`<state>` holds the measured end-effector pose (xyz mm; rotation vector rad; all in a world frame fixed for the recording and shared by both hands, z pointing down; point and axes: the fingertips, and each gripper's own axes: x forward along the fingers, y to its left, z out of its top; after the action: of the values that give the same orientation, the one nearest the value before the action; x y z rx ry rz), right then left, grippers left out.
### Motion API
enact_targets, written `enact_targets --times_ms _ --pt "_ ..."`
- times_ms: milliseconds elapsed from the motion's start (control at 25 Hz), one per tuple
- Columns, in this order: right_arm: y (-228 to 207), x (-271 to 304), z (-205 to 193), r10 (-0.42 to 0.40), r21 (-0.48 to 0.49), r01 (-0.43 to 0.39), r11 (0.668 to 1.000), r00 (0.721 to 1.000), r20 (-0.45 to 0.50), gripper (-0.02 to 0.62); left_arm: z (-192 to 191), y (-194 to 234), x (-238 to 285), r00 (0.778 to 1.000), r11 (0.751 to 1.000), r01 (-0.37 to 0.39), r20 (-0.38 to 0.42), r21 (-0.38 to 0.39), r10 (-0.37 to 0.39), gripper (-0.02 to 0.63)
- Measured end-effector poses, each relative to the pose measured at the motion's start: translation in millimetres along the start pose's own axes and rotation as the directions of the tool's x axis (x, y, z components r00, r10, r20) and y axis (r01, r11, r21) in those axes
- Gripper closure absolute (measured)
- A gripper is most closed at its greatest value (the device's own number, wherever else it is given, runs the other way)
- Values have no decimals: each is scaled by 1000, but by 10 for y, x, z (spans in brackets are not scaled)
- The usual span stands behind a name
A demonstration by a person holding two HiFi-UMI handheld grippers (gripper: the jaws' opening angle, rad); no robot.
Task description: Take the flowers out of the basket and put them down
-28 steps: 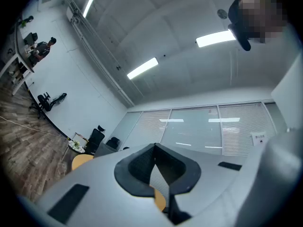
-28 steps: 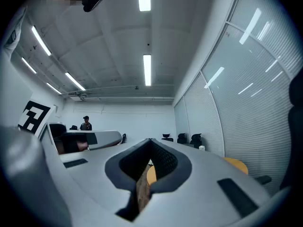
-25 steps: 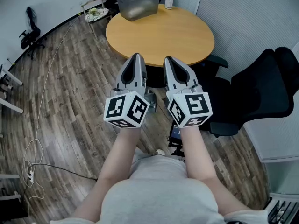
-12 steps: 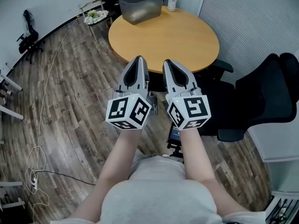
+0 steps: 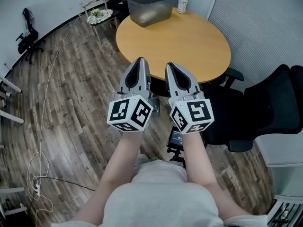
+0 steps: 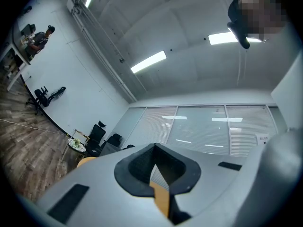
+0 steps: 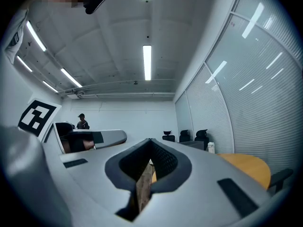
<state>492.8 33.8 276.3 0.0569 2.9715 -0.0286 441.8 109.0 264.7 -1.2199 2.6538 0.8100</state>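
Note:
A grey basket [image 5: 151, 7] stands at the far edge of a round wooden table [image 5: 175, 39]; its inside is hidden from here. Both grippers are held side by side over the floor, short of the table's near edge. My left gripper [image 5: 139, 63] is shut with nothing in it, and my right gripper [image 5: 171, 68] is shut and empty too. In the left gripper view the left gripper [image 6: 155, 148] has its jaws together against the room's far wall. In the right gripper view the right gripper [image 7: 150, 143] points past the table [image 7: 246, 167] and the basket [image 7: 196, 144].
A white can [image 5: 182, 4] stands beside the basket. A small stand [image 5: 98, 15] with something pale green and white is left of the table. Black office chairs [image 5: 265, 103] crowd the right side. Cables [image 5: 38, 164] trail over the wooden floor at the left.
The table and basket have shifted to the right in the head view as I move over the floor. Both grippers keep the same pose, shut, side by side.

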Motion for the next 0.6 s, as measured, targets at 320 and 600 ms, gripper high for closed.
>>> enact_targets --times_ms 320,600 --pt "238 574 -127 -30 -3 30 1000 1000 -2 571 171 575 211 1000 1000 15 -11 -9 -15 601" --pt "497 957 -219 -65 -6 65 998 998 -8 571 299 1001 296 999 999 39 -32 -21 -40 601"
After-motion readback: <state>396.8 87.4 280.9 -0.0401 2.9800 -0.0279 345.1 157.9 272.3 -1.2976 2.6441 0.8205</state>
